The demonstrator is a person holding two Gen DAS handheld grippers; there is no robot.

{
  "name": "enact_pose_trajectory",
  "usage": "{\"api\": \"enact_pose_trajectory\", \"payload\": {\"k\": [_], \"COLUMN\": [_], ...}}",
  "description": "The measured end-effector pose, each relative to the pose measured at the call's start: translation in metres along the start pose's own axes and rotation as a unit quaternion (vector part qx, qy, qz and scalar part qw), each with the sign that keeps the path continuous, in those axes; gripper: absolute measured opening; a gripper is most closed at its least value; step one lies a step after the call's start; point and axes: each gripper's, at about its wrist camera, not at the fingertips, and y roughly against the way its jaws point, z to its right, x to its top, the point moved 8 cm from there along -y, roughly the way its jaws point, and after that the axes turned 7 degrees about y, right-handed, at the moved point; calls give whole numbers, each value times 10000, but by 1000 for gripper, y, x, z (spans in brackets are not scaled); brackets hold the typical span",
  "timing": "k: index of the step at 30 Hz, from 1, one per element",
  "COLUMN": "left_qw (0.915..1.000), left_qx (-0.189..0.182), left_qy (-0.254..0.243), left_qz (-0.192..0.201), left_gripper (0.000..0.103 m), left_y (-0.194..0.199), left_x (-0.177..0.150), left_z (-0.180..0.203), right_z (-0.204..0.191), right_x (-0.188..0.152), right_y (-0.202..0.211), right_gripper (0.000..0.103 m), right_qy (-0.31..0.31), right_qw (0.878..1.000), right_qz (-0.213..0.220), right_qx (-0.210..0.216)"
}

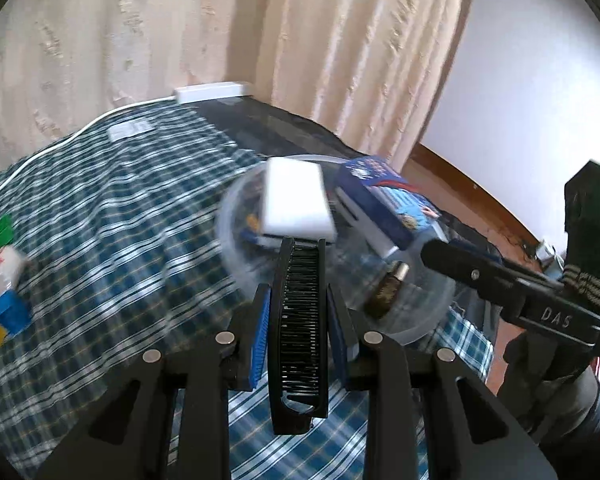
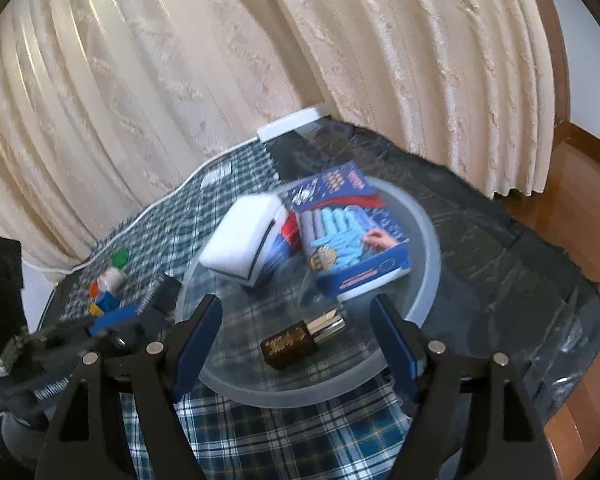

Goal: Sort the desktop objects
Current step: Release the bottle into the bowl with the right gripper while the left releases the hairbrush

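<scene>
1. 1 table carries everything, part of it under a blue plaid cloth.
2. 1 clear round bowl sits on the cloth and is the landmark here.
3. Inside the bowl, at its far side, lies a blue glove box, tilted.
4. Touching the box on its left, still inside the bowl, rests a white sponge block.
5. The left gripper is just in front of the bowl, its fingers clenched on a black comb whose tip reaches the bowl's near rim.
6. The right gripper hovers over the bowl's near edge, fingers spread wide and holding nothing.
7. Left of the bowl, well apart, is a cluster of colored toy blocks.
8. Near the bowl's front lies a small dark lighter.
</scene>
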Motion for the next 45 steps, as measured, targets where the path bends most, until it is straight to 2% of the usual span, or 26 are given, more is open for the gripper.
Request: {"api": "enact_pose_trajectory", "payload": {"k": [6, 15, 17, 18, 20, 21, 32, 45], "left_qw": [9996, 9987, 9977, 9969, 9967, 9967, 9983, 9990], "left_qx": [-164, -408, -614, -740, -796, -796, -578, -427], "left_qy": [-193, -286, -208, -167, -120, -112, -56, 41], "left_qz": [-152, -126, -175, -196, -145, -127, 31, -104], "left_gripper": [30, 30, 38, 47, 53, 55, 55, 55], "left_y": [-20, -32, -35, -35, -34, -34, -13, -4], "left_x": [2, 8, 9, 9, 9, 9, 4, -24], "left_z": [20, 36, 39, 40, 40, 39, 25, 8], "right_z": [9, 20, 20, 20, 21, 22, 15, 6], "right_x": [2, 3, 3, 3, 3, 3, 5, 3], "right_y": [4, 3, 2, 3, 4, 4, 4, 5], "right_gripper": [80, 80, 80, 80, 80, 80, 80, 80], "right_qy": [-52, -174, -164, -159, -189, -179, -136, -57], "right_qw": [9998, 9992, 9992, 9992, 9991, 9990, 9990, 9995], "right_qz": [58, 40, 27, 24, 44, 51, 46, 39], "right_qx": [-174, -351, -361, -366, -376, -413, -416, -322]}}
